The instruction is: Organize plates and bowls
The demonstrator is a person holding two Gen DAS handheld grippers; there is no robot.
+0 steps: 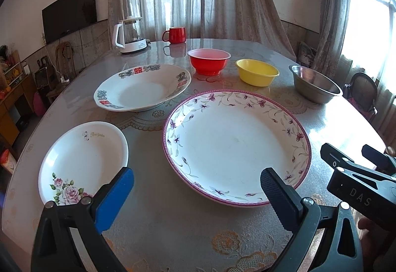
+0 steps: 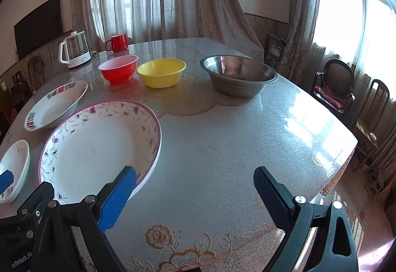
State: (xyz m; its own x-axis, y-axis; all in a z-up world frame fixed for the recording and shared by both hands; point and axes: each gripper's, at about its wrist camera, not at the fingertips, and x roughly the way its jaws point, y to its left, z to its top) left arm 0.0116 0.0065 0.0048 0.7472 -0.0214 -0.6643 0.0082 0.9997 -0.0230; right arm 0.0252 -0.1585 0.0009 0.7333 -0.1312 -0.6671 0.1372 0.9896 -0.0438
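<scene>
A large plate with a purple flower rim (image 1: 235,143) (image 2: 99,146) lies at the table's near middle. A small rose plate (image 1: 81,160) (image 2: 13,168) lies to its left. A deep plate with red marks (image 1: 142,87) (image 2: 55,105) lies behind. A red bowl (image 1: 209,60) (image 2: 118,69), a yellow bowl (image 1: 257,72) (image 2: 160,73) and a steel bowl (image 1: 315,84) (image 2: 240,78) stand in a row at the back. My left gripper (image 1: 198,188) is open and empty above the near table edge, between the small and large plates. My right gripper (image 2: 195,188) is open and empty, right of the large plate.
A white kettle (image 1: 128,34) (image 2: 73,49) and a red mug (image 1: 174,35) (image 2: 118,43) stand at the far left of the table (image 2: 235,148). Chairs (image 2: 334,89) stand beyond the right edge. The right gripper's body (image 1: 358,180) shows at the right of the left wrist view.
</scene>
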